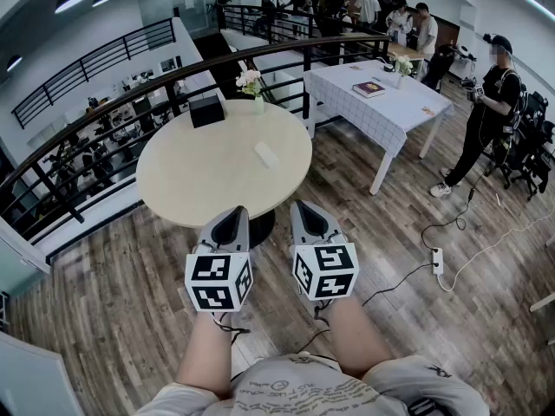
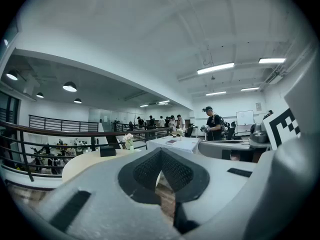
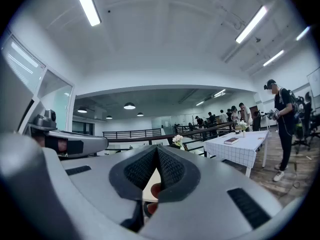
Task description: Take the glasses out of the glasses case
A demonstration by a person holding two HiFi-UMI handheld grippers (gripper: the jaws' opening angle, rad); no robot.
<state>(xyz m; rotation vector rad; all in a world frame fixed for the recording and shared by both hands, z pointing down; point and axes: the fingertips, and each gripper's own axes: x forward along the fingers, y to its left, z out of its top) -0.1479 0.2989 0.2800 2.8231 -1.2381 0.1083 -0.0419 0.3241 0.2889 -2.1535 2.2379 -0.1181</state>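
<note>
Right now both grippers hang side by side over the wood floor (image 1: 130, 302), just short of the round table (image 1: 199, 176). The left gripper (image 1: 232, 218) has its jaws pressed tip to tip with nothing between them, and so does the right gripper (image 1: 307, 211). The pale case (image 1: 266, 154) lies on the table, well apart from both. 1 black box (image 1: 206, 111) and a flower vase (image 1: 252, 85) stand at the far edge.

Bright, even light comes from ceiling strip lights (image 3: 88, 5) and round downlights (image 2: 69, 87) — shadows on the wooden floor (image 1: 113, 319) are faint. All views bow at the edges; the gripper views are ringed in black, with the left gripper (image 2: 160, 159) and right gripper (image 3: 157, 156) softly blurred.
</note>
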